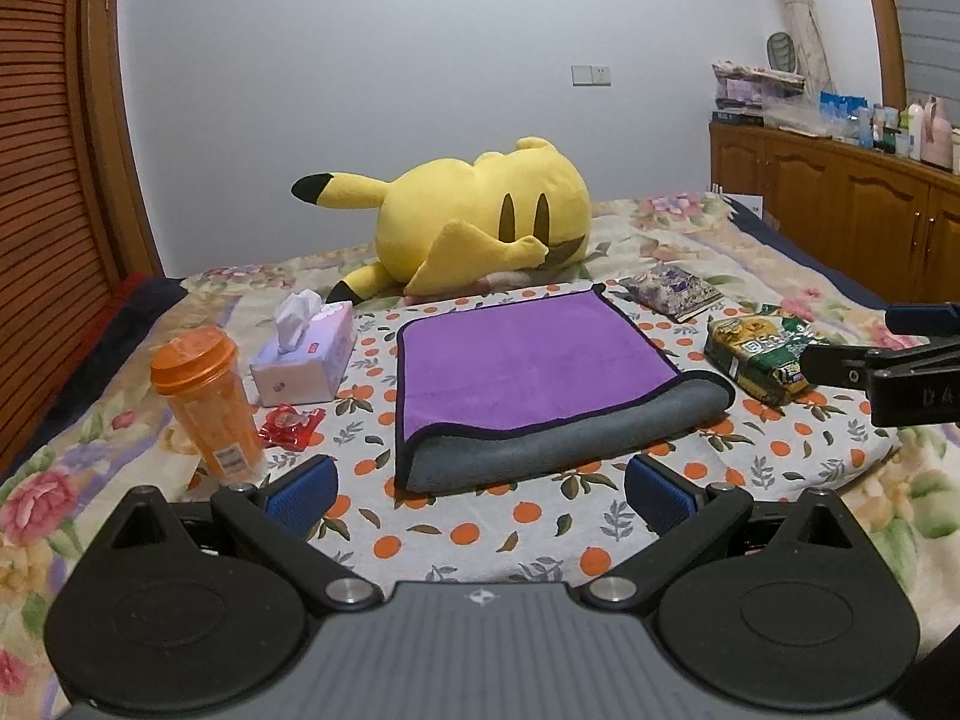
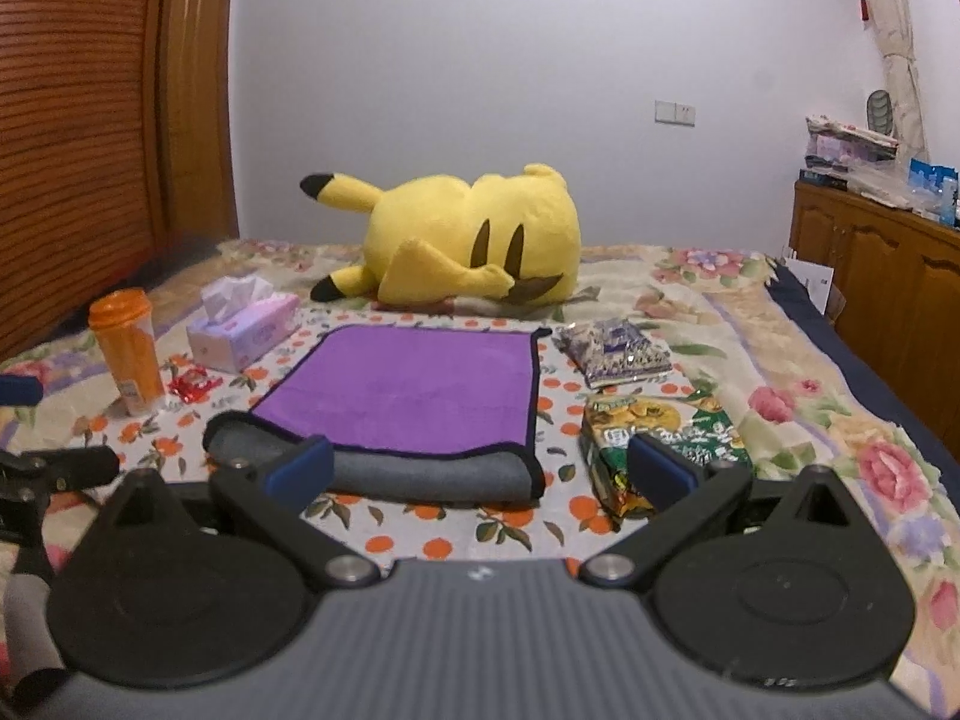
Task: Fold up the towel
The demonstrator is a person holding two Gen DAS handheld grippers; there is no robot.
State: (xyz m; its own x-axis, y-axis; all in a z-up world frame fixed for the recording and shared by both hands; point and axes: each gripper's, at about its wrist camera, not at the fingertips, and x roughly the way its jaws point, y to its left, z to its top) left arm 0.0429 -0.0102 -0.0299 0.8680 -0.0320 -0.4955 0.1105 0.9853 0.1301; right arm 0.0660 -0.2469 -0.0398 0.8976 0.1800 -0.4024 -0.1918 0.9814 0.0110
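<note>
The towel [image 1: 534, 378] lies folded in half on the orange-print cloth [image 1: 456, 534] spread over the bed, purple face up, its grey underside showing along the fold at the near edge. The left gripper [image 1: 480, 495] hovers before that near edge, jaws wide and empty; the right gripper [image 2: 480, 471] does likewise, also spread wide and holding nothing. Toward the cloth's left edge stand an orange bottle [image 1: 204, 402] and a tissue box [image 1: 306, 354]; a green snack bag [image 1: 765, 357] lies at its right edge, and a yellow plush [image 1: 480, 222] beyond its far edge.
</note>
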